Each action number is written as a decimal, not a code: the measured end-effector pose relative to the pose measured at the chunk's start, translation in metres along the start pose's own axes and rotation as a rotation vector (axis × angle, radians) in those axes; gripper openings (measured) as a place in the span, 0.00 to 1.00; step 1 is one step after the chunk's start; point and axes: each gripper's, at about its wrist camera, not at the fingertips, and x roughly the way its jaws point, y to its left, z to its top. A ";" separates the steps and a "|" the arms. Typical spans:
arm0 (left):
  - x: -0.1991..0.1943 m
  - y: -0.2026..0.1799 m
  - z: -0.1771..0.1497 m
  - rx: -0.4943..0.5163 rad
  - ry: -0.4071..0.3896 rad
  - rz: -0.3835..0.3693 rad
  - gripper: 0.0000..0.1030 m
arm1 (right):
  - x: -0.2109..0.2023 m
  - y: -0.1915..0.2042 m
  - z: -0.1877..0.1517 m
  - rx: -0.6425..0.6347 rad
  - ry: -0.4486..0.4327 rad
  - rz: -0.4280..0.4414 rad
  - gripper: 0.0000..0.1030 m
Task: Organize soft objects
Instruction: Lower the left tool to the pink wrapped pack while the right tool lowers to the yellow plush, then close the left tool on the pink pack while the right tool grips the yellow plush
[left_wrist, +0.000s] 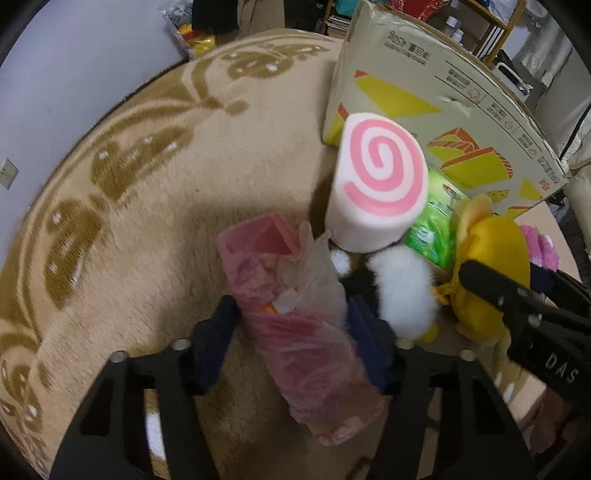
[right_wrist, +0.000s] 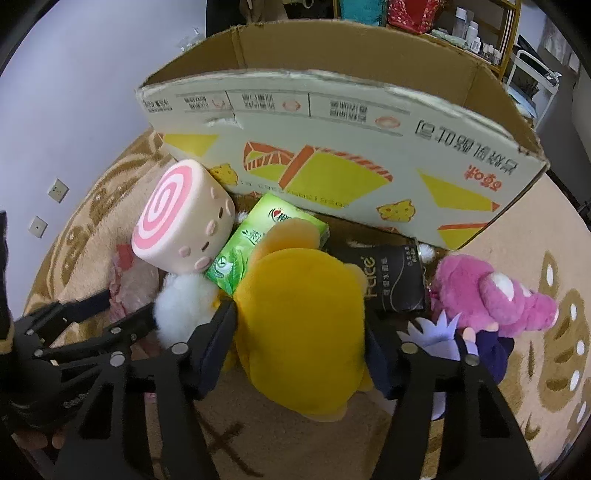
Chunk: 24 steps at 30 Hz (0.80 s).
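My left gripper (left_wrist: 295, 332) is shut on a pink plastic-wrapped pack (left_wrist: 295, 325) and holds it over the beige rug (left_wrist: 147, 221). My right gripper (right_wrist: 301, 332) is shut on a yellow plush toy (right_wrist: 299, 314), which also shows in the left wrist view (left_wrist: 487, 251). A pink-swirl roll plush (right_wrist: 181, 225) (left_wrist: 380, 177) stands next to a white fluffy plush (right_wrist: 184, 302) (left_wrist: 402, 291). A green tissue pack (right_wrist: 255, 236), a black tissue pack (right_wrist: 391, 273) and a pink plush (right_wrist: 491, 299) lie in front of the open cardboard box (right_wrist: 332, 140).
The cardboard box (left_wrist: 443, 92) stands at the rug's far side, open at the top. A purple-and-white plush (right_wrist: 476, 350) lies by my right gripper's right finger. A white wall with sockets (right_wrist: 55, 190) is on the left. Shelves (right_wrist: 480, 29) stand behind the box.
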 end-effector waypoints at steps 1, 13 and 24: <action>-0.001 -0.002 -0.001 0.010 -0.004 0.008 0.53 | -0.003 -0.002 0.000 0.000 -0.004 0.001 0.55; -0.008 -0.006 -0.005 0.041 -0.012 0.079 0.51 | -0.010 -0.009 0.002 0.037 -0.021 0.037 0.51; -0.003 -0.005 -0.003 0.046 -0.006 0.098 0.50 | -0.012 -0.013 0.000 0.049 -0.010 0.015 0.52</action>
